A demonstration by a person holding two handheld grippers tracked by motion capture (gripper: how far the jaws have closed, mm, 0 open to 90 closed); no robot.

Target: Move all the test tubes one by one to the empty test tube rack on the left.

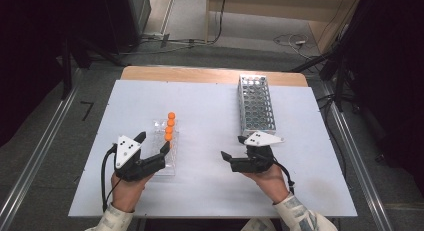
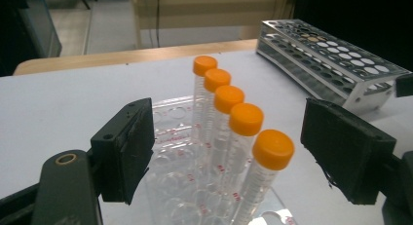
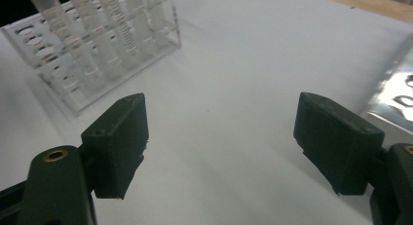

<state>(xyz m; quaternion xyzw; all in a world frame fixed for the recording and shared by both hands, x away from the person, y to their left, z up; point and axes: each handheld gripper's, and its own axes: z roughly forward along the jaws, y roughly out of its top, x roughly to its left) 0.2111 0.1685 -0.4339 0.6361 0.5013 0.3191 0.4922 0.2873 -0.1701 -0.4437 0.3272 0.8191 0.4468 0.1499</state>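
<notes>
The left gripper [image 1: 153,144] is standing wide around the near end of the clear rack [image 1: 165,163], gripping nothing. Five orange-capped tubes [image 2: 246,120] are sitting upright in a row along the rack's right side. The right gripper [image 1: 234,147] is hovering wide and empty over the white table [image 1: 210,111], just near the one metal rack [image 1: 256,105], which looks empty. Judging by this, the tubes are already placed.

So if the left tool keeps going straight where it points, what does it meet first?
Probably the nearest orange-capped tube in the clear rack; the open left tool frames it, though depth is unclear.
</notes>
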